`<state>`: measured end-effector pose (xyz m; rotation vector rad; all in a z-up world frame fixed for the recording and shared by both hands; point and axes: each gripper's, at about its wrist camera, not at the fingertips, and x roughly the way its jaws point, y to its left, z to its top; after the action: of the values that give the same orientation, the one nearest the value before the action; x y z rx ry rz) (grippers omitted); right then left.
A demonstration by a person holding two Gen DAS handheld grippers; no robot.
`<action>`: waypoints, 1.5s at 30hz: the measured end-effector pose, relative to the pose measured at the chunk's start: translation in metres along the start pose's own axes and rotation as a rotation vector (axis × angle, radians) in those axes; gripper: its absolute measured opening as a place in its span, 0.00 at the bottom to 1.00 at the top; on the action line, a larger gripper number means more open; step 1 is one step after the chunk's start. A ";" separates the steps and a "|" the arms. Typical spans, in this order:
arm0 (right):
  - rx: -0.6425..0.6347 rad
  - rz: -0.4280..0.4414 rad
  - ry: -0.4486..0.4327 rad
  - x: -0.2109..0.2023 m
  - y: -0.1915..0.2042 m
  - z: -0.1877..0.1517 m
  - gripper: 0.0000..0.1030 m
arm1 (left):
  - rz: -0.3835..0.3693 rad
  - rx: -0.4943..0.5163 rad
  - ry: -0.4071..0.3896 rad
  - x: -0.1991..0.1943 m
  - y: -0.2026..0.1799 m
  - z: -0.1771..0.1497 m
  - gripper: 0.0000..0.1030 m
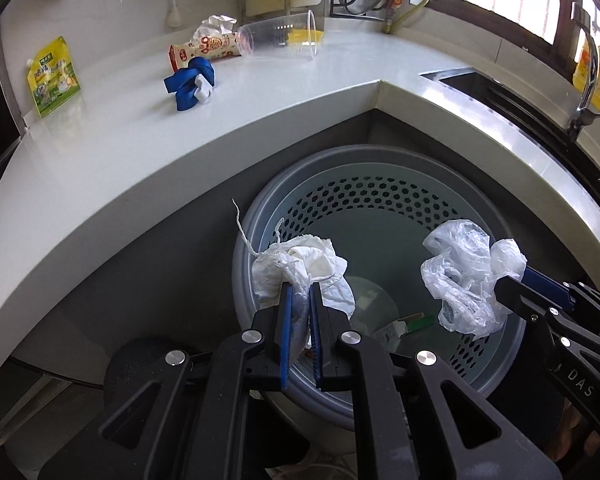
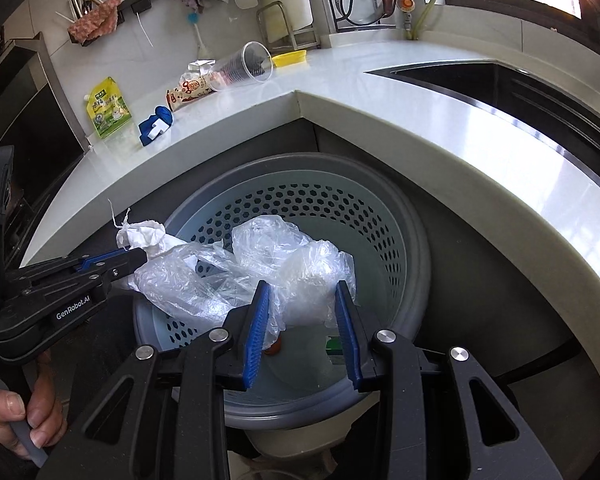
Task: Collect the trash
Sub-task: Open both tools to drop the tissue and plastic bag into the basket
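Observation:
A grey perforated waste bin (image 1: 380, 208) (image 2: 380, 216) stands on the floor below the counter corner. My left gripper (image 1: 299, 286) is shut on a crumpled white paper wad (image 1: 300, 268) with a string, held over the bin's left rim. My right gripper (image 2: 302, 286) is shut on a crumpled clear plastic bag (image 2: 260, 264) over the bin's mouth. In the left wrist view the same bag (image 1: 468, 276) hangs from the right gripper (image 1: 508, 280) at the right. In the right wrist view the left gripper (image 2: 140, 258) enters from the left with the paper wad (image 2: 148, 236).
On the white counter (image 1: 260, 120) lie a blue band with a white piece (image 1: 190, 82), a printed carton (image 1: 208, 50), a toppled clear cup (image 1: 280, 36) and a yellow-green pouch (image 1: 54, 76). A sink (image 2: 520, 88) and faucet (image 1: 584, 92) sit at the right. Scraps lie in the bin's bottom.

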<state>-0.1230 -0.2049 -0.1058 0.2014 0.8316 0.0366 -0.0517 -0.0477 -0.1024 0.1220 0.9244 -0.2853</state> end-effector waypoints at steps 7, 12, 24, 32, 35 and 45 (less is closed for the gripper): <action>-0.060 -0.062 -0.013 0.019 -0.003 0.001 0.32 | 0.027 -0.009 0.011 0.014 0.002 0.000 0.09; -0.089 -0.074 -0.029 0.028 -0.005 -0.001 0.32 | 0.044 -0.029 0.017 0.022 0.001 -0.002 0.09; -0.040 -0.017 -0.081 0.032 -0.019 -0.003 0.32 | 0.059 -0.037 0.039 0.040 -0.003 -0.007 0.09; -0.018 -0.011 -0.078 0.032 -0.024 -0.003 0.35 | 0.060 -0.038 0.048 0.043 -0.002 -0.006 0.12; -0.019 -0.017 -0.086 0.031 -0.024 -0.004 0.40 | 0.070 -0.039 0.041 0.041 -0.001 -0.006 0.12; -0.022 -0.016 -0.124 0.023 -0.024 -0.005 0.66 | 0.053 -0.035 0.019 0.033 -0.005 -0.008 0.38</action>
<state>-0.1125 -0.2248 -0.1303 0.1750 0.7092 0.0183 -0.0405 -0.0567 -0.1331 0.1169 0.9426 -0.2190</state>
